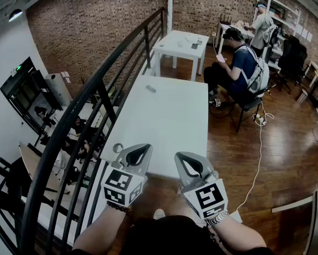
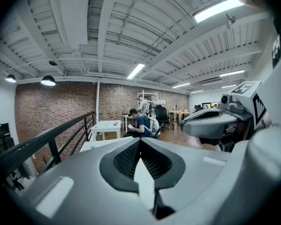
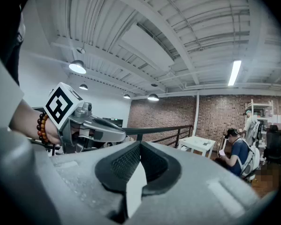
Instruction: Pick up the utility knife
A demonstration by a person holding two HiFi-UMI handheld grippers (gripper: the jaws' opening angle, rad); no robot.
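A small grey oblong object, which looks like the utility knife [image 1: 151, 88], lies near the far end of the long white table [image 1: 169, 121]. My left gripper [image 1: 142, 147] hovers over the table's near edge, shut with nothing in it. Beside it, my right gripper [image 1: 181, 156] is also shut and empty. In the left gripper view the jaws [image 2: 140, 142] meet tip to tip, and the right gripper [image 2: 215, 121] shows at the right. In the right gripper view the right gripper [image 3: 140, 146] has its jaws closed together, with the left gripper [image 3: 91, 128] at the left. Neither gripper view shows the knife.
A black metal railing [image 1: 95, 89] runs along the table's left side. A small grey ring [image 1: 118, 148] sits at the table's near left corner. Beyond stands a second white table [image 1: 180, 44]. A seated person [image 1: 241, 68] is at the right on the wooden floor, where a white cable [image 1: 258, 158] trails.
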